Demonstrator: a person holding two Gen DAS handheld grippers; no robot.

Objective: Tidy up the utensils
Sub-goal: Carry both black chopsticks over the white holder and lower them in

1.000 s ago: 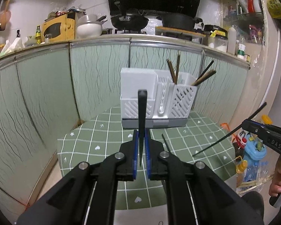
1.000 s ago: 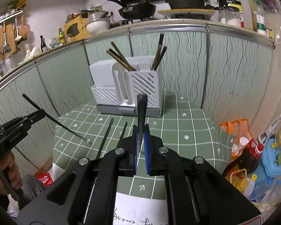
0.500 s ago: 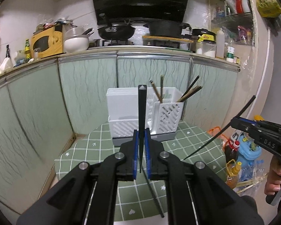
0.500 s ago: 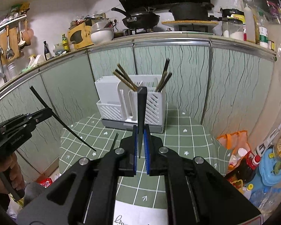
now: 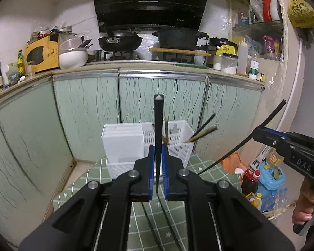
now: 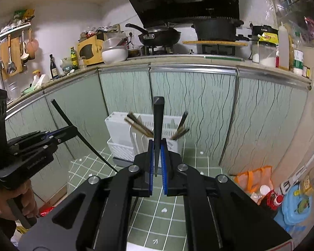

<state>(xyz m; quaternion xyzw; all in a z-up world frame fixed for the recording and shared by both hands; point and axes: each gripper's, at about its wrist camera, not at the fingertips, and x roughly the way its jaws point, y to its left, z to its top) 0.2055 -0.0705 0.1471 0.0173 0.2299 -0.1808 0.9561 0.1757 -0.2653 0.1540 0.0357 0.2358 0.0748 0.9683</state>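
Both tongs are clamped narrow, each on one black chopstick. Seen from the left wrist, the left gripper (image 5: 158, 163) pinches its chopstick (image 5: 158, 125) between blue pads, and the stick stands nearly upright, pointing toward 12 o'clock with its square end above the white utensil caddy (image 5: 123, 140). At 3 o'clock in that same view the right gripper (image 5: 259, 130), held by a hand (image 5: 305, 205), grips a second black chopstick (image 5: 240, 144) that slants from 1 o'clock down to 7 o'clock.

From the right wrist, the right gripper (image 6: 156, 158) likewise holds its chopstick (image 6: 158, 125) close to upright in front of the caddy (image 6: 119, 129). At 9 o'clock the left gripper (image 6: 73, 129) and the hand (image 6: 12, 202) holding it appear, with that gripper's chopstick (image 6: 81, 138) slanting from 11 o'clock down to 5 o'clock.

The caddy sits at the far edge of a small table covered in green tiled-pattern cloth (image 6: 165, 215), just in front of pale green cabinet doors (image 6: 198, 96). Several brown chopsticks (image 6: 138, 125) lean inside the caddy's slatted compartment. Two more dark chopsticks (image 5: 148, 219) lie on the cloth under the left gripper.
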